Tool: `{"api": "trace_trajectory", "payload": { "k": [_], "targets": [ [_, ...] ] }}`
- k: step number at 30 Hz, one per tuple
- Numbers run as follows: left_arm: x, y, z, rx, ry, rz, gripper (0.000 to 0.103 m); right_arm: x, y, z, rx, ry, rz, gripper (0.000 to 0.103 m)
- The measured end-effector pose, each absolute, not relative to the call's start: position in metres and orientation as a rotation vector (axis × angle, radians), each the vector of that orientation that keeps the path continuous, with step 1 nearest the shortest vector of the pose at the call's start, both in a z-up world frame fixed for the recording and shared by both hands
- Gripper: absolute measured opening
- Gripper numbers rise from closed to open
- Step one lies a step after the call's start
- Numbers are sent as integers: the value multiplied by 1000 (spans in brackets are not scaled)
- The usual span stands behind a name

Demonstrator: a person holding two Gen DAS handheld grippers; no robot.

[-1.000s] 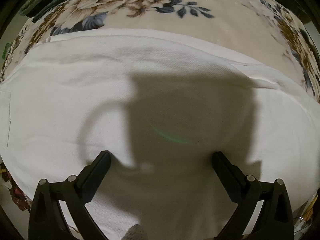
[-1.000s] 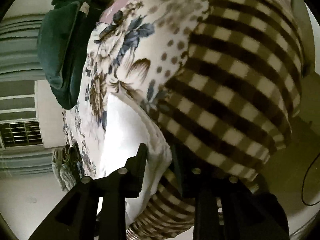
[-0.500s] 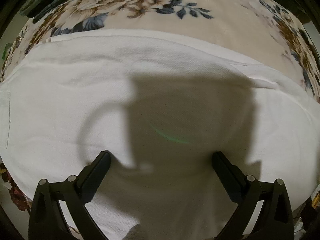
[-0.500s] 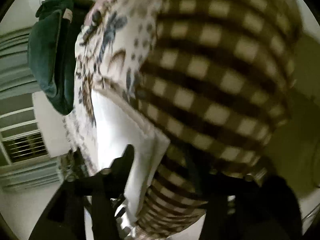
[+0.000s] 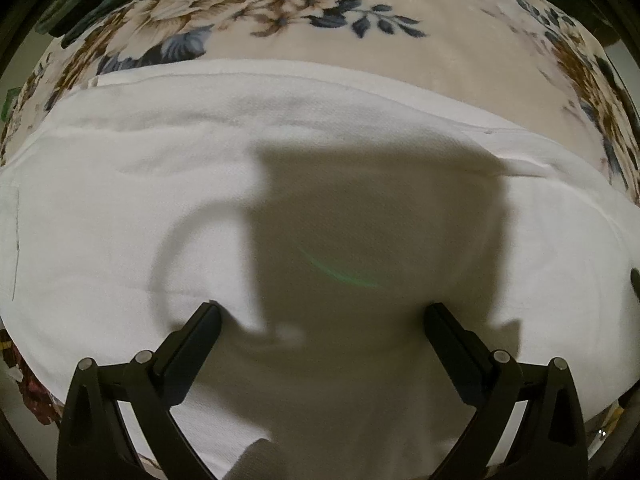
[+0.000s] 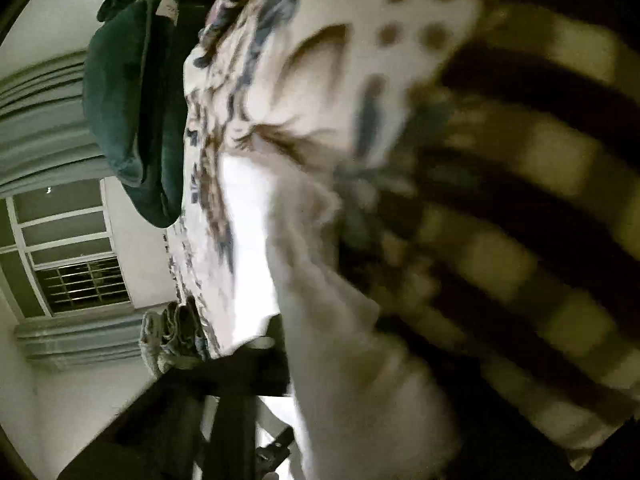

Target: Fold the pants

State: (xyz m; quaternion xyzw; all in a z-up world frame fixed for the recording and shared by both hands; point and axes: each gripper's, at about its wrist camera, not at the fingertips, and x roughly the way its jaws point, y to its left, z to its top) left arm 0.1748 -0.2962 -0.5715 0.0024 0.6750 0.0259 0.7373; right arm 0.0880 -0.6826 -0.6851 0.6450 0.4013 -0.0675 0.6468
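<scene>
The white pants [image 5: 320, 184] lie flat across a floral blanket [image 5: 400, 68] and fill most of the left wrist view. My left gripper [image 5: 320, 320] hangs just above them, jaws wide apart and empty, its shadow on the cloth. In the blurred right wrist view the end of the white pants [image 6: 340, 320] is lifted and drapes over the right gripper. Only its left finger [image 6: 240, 380] shows, and the cloth hides the rest. The pants' edge appears caught between the fingers.
A brown-and-cream checked blanket [image 6: 520, 200] hangs over the bed's side on the right. A dark green pillow [image 6: 132, 92] sits at the far end. A window with curtains [image 6: 60, 260] and folded cloth [image 6: 168, 336] lie beyond the bed.
The right gripper has moved fast, lifting the pants' end up toward the camera; the view is blurred now. The left gripper has held still above the pants.
</scene>
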Motion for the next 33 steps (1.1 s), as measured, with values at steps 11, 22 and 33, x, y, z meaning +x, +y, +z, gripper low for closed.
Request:
{"api": "trace_trajectory", "payload": {
  "k": [11,22,33],
  "targets": [
    [165,-231,-519,-105,1436,34,103,115,-602,-536,1221,847,-54,11],
    [152,-51,-501,-90,1401,58,103,148,-327,-528,990,1046,62,10],
    [135,55,-487,-160,1401,26,103,160,-148,-598,793,1371,124,57]
  ]
}}
